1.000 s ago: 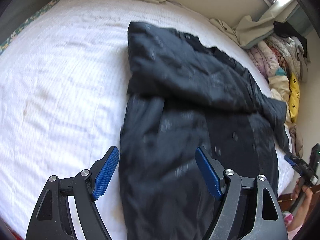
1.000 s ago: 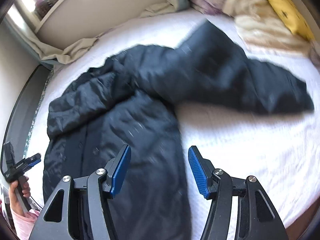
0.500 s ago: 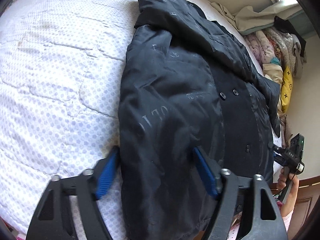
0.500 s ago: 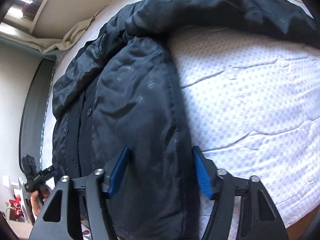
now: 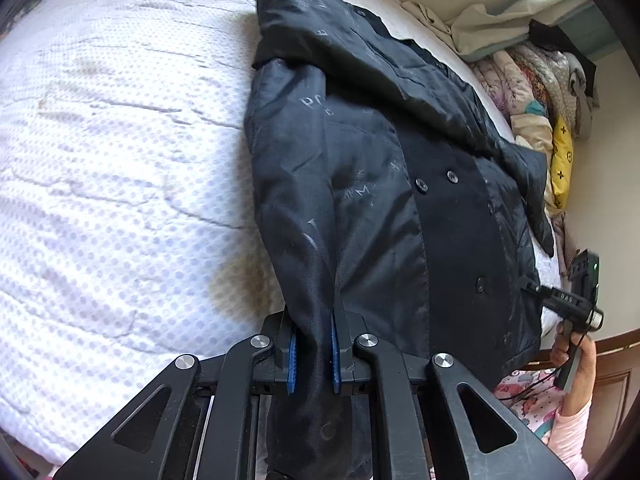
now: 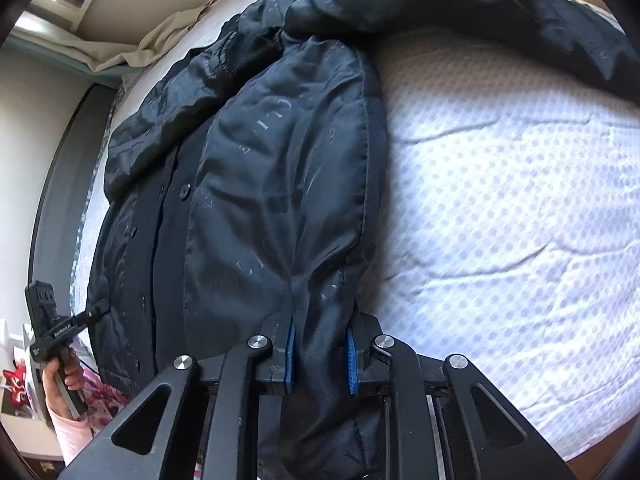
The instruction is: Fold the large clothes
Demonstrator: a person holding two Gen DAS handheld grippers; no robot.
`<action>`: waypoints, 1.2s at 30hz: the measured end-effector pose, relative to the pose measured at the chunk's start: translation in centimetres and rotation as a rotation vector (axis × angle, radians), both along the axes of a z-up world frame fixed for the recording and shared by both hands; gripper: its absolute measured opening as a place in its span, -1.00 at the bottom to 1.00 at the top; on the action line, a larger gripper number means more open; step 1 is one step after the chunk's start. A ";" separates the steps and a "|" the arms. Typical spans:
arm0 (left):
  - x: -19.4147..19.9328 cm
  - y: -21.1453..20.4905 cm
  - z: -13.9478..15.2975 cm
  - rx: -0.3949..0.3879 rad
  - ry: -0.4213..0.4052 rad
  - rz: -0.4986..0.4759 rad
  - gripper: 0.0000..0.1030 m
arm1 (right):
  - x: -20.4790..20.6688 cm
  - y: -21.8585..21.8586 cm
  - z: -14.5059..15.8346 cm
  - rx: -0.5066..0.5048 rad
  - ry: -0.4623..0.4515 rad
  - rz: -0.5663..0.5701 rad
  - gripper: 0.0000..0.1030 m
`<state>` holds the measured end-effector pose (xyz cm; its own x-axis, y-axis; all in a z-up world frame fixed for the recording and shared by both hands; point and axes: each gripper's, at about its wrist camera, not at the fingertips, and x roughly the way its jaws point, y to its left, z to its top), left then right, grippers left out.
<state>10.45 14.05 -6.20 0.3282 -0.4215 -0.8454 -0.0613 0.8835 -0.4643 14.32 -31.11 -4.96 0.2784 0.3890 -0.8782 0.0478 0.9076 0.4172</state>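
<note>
Two grippers, left gripper (image 5: 312,354) and right gripper (image 6: 320,360), now clamped on black coat (image 5: 400,200) hem, previously apart; coat lengthwise from mattress (image 5: 100,160) near edge toward far edge.

On the black coat's (image 5: 360,184) shiny lining you can pick out pale woven letters only in fragments: "PO" and "M" in your left wrist view, "L I" and "C I I" with small stars in your right wrist view (image 6: 272,200). White print on each handheld gripper (image 5: 568,300) (image 6: 60,328) is too small to read.
</note>
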 end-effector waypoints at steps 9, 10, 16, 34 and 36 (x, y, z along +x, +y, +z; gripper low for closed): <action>1.8 -0.7 -0.9 0.065 0.020 0.014 -0.68 | 1.1 -0.2 -0.4 -0.004 -0.008 -0.010 -0.71; 2.1 -0.9 -0.9 0.083 0.017 0.009 -0.66 | 1.0 -0.2 -0.5 -0.005 -0.008 -0.010 -0.71; 1.7 0.2 0.6 0.099 -0.015 0.044 -0.12 | 0.0 -0.4 0.3 0.021 -0.007 -0.039 0.07; 10.4 -6.6 13.2 0.288 -0.562 0.112 0.98 | 0.6 -20.2 8.3 0.162 -0.318 -0.799 0.30; 10.5 -6.7 11.7 0.302 -0.577 0.105 0.98 | -0.1 -21.6 6.5 0.172 -0.298 -0.858 0.30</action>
<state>20.93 7.34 5.52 0.7908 -0.1345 -0.5972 0.0303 0.9830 -0.1812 14.24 -52.74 1.58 0.7368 0.0634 -0.6731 0.5443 0.5351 0.6461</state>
